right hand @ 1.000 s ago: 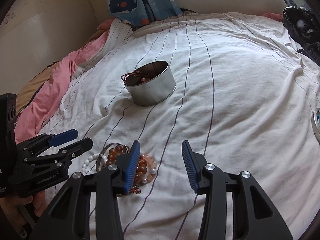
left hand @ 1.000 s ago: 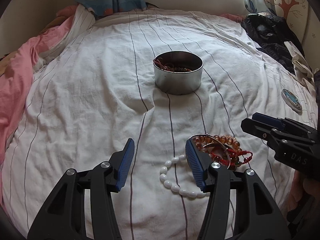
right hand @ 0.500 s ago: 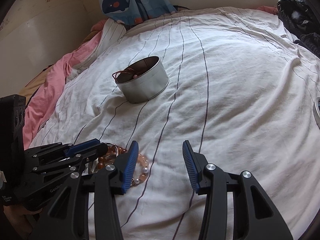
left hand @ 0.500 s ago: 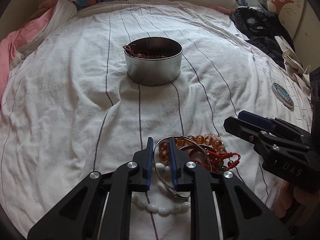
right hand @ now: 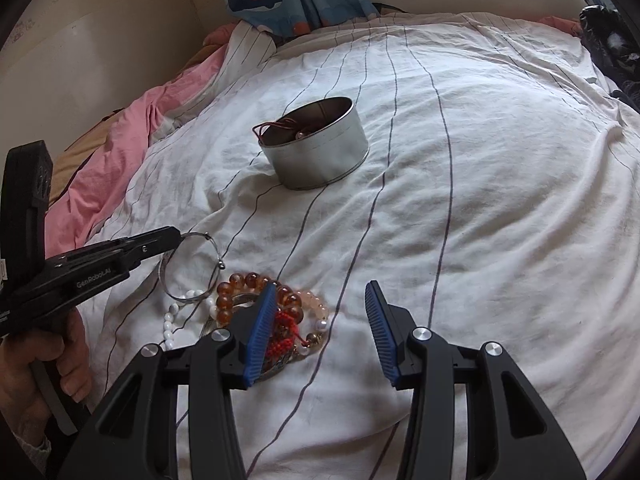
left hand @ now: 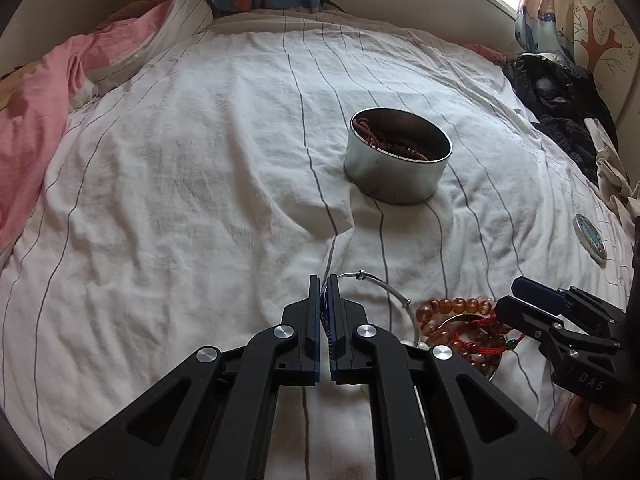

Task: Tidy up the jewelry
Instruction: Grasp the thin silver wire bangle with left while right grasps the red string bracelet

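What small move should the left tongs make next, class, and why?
Probably lift the silver bangle clear of the pile and carry it toward the metal tin. The left tongs are shut on its thin rim, its lower edge lies among the beaded bracelets, and the tin already holds jewelry.
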Motion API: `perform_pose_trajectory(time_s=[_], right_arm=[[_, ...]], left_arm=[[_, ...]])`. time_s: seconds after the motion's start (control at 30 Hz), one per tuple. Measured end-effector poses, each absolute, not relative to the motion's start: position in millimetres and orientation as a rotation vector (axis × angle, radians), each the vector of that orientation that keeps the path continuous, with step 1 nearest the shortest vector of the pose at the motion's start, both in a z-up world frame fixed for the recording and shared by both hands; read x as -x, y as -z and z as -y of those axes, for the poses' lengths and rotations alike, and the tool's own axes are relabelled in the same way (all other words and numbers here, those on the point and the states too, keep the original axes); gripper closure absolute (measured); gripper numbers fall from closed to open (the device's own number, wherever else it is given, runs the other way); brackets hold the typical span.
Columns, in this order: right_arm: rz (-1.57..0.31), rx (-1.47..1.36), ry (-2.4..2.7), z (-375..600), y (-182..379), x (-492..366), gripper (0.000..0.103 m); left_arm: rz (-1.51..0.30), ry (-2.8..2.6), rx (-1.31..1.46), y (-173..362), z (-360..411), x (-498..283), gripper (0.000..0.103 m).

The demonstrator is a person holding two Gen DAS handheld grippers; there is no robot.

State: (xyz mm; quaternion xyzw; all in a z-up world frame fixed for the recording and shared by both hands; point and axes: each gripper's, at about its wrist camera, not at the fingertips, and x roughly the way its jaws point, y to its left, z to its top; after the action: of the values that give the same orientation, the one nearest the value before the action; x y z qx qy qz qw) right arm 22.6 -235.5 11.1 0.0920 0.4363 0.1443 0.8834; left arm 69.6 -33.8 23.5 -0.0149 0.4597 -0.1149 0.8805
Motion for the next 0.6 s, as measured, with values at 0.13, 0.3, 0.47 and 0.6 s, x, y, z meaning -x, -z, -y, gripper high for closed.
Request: perform_pose_trajectory(time_s=[0.13,0.3,0.47,0.6], right_arm=[[-0.93,-0.178,-0.321,226.8,-5.6,-27.8,0.058],[-0.969,-0.171,-0.398,213.8,-0.3,-33.8,0.083],[-0.872,-0.211,-0.429,221.2,-21.2,-22.6,0.088],[-0.923,-0.305,-0.377,243.5,-12.8,-29.0,0.062]], left_arm=[[-0.981,0.234,0.043,-9.0,31.4,-69.2,0.099],[-0.983,0.24,0.057,-4.9,29.8,-68.4,0.098],[-0.986,0.249,0.061,-4.5,29.3,-69.3,0.098],[-0.986,0.249,0.056,-4.3,29.3,-69.2,0.097]])
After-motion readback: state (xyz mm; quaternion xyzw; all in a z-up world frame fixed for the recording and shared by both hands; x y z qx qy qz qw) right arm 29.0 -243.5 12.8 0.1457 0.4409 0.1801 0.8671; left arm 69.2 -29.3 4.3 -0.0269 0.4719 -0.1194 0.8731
